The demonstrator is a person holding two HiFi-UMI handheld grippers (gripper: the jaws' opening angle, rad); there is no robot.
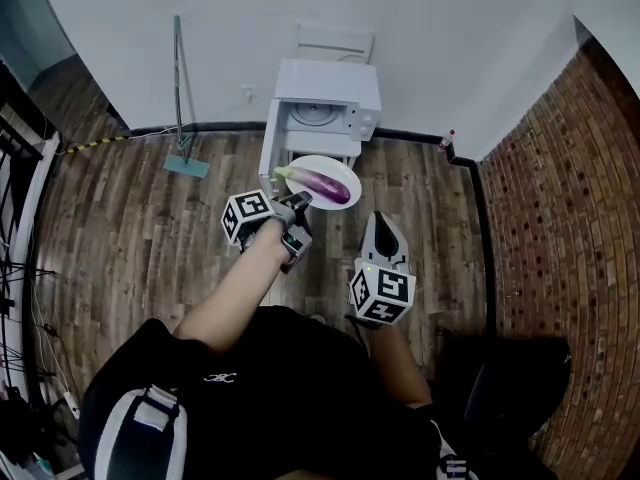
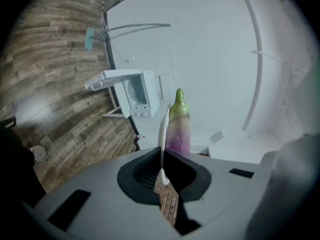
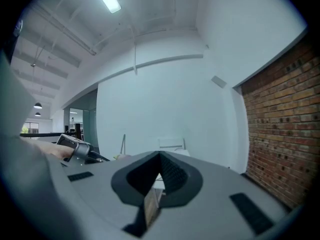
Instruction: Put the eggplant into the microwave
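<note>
The eggplant (image 1: pixel 322 183) lies across a white plate (image 1: pixel 336 166), its green stem poking past the plate's left edge. The plate is in the air in front of the microwave (image 1: pixel 325 108), not inside it. My left gripper (image 1: pixel 298 203) carries the plate, with its fingers (image 2: pixel 145 171) clenched on the near rim (seen edge-on from that gripper's own camera). The microwave sits on a small white stand (image 1: pixel 345 148) against the wall, its door open and turntable visible. My right gripper (image 1: pixel 382 226) is low over the wood floor (image 1: pixel 130 228), fingers pressed together on nothing.
</note>
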